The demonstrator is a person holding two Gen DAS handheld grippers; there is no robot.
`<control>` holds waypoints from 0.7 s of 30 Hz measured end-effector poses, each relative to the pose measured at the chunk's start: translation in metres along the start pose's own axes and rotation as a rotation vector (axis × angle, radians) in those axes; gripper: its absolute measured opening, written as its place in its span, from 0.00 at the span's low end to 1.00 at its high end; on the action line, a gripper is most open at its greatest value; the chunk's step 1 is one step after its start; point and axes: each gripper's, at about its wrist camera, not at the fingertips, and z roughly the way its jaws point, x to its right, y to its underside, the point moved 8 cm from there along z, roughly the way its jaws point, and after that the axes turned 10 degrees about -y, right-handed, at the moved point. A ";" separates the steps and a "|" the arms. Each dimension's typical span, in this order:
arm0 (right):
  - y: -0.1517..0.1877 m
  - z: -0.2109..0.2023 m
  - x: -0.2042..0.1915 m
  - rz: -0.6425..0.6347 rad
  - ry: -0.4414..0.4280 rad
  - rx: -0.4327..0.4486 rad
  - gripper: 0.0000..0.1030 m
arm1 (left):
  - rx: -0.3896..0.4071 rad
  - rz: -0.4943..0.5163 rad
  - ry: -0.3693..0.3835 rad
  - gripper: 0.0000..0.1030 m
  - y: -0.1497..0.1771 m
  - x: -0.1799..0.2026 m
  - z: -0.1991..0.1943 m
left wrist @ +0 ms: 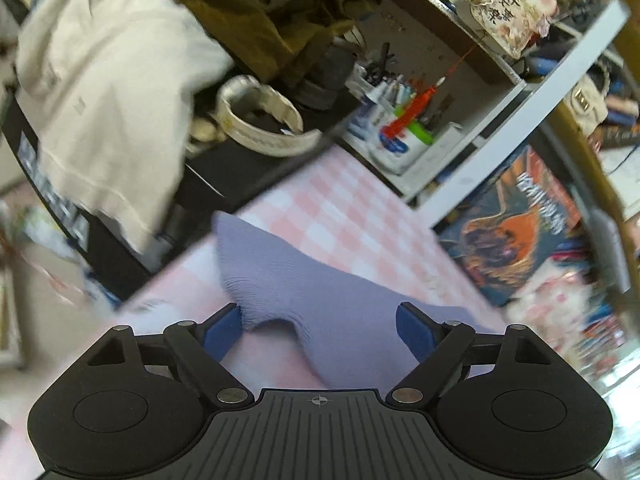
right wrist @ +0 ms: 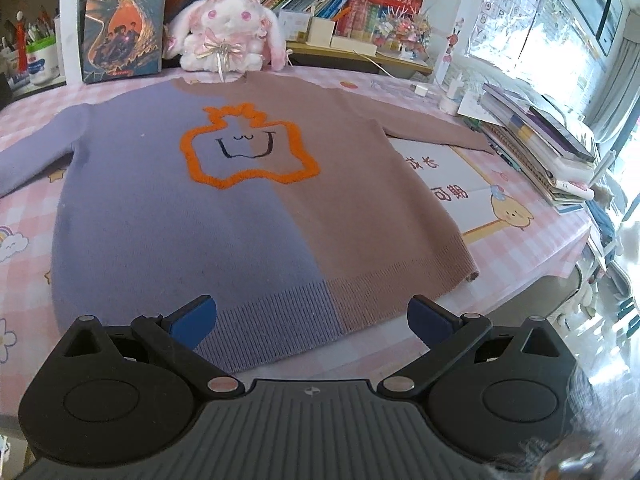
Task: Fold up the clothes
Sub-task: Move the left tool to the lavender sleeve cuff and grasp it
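A knit sweater (right wrist: 240, 208), lilac on the left half and dusty pink on the right, with an orange outlined figure on the chest, lies flat and face up on the pink checked tablecloth (right wrist: 532, 240). Both sleeves are spread out. My right gripper (right wrist: 312, 316) is open and empty, just above the sweater's ribbed bottom hem. In the left wrist view the lilac sleeve (left wrist: 296, 280) lies on the cloth. My left gripper (left wrist: 318, 324) is open, its blue pads either side of the sleeve, not closed on it.
At the back stand a Harry Potter book (right wrist: 124, 20), a plush bunny (right wrist: 224, 36) and shelves of books. A stack of books (right wrist: 536, 140) is at the right. A pen pot (left wrist: 396, 136), a black box and hanging clothes (left wrist: 100, 80) lie beyond the left table edge.
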 end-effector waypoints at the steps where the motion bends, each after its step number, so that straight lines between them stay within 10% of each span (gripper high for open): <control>1: 0.001 0.000 0.000 -0.002 0.000 -0.002 1.00 | -0.006 -0.011 0.010 0.82 0.001 0.003 0.002; 12: 0.002 0.001 0.000 0.005 -0.002 -0.010 1.00 | -0.102 -0.111 0.079 0.56 0.011 0.013 0.013; 17: 0.001 0.002 -0.003 -0.001 -0.013 -0.004 1.00 | -0.097 -0.194 0.009 0.17 0.001 -0.011 0.019; 21: -0.001 0.004 -0.001 0.005 -0.014 -0.001 1.00 | -0.099 -0.204 -0.025 0.06 -0.004 -0.019 0.025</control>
